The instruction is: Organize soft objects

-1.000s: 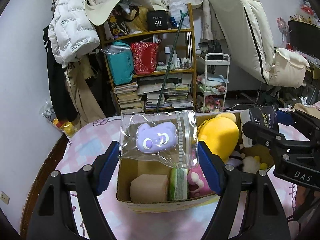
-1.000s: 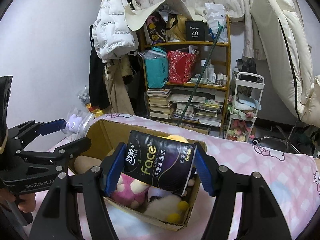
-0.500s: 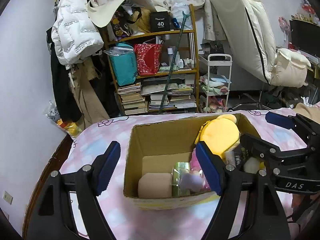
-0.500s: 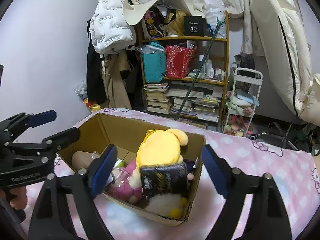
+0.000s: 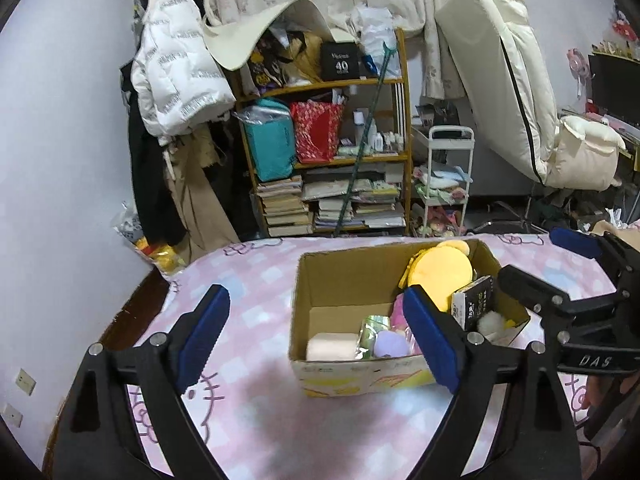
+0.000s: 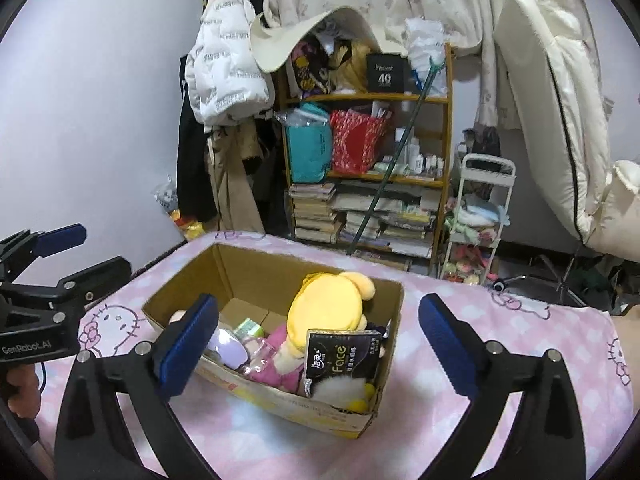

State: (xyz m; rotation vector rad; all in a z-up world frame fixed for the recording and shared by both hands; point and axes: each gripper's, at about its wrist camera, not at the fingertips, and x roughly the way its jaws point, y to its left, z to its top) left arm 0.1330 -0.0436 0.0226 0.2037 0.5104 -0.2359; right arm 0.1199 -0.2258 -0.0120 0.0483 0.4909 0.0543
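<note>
Now we hold the left gripper [image 5: 316,336] and the right gripper [image 6: 320,344] wide open and empty, their jaws having just been opening, because the purple toy [image 5: 390,343] and the black tissue pack [image 6: 342,356] lie inside the cardboard box [image 6: 280,398].

Purple plush [image 5: 390,343] half behind box wall [image 5: 360,372]

**Soft things sit in the box**

The brown cardboard box [image 6: 276,396] stands open on the pink bed. A yellow plush [image 6: 328,308] leans at its 3 o'clock end. A black tissue pack [image 6: 344,356] stands by it. A purple toy in a clear bag [image 5: 390,343] lies at 6 o'clock, beside a tan roll [image 5: 332,346].
</note>
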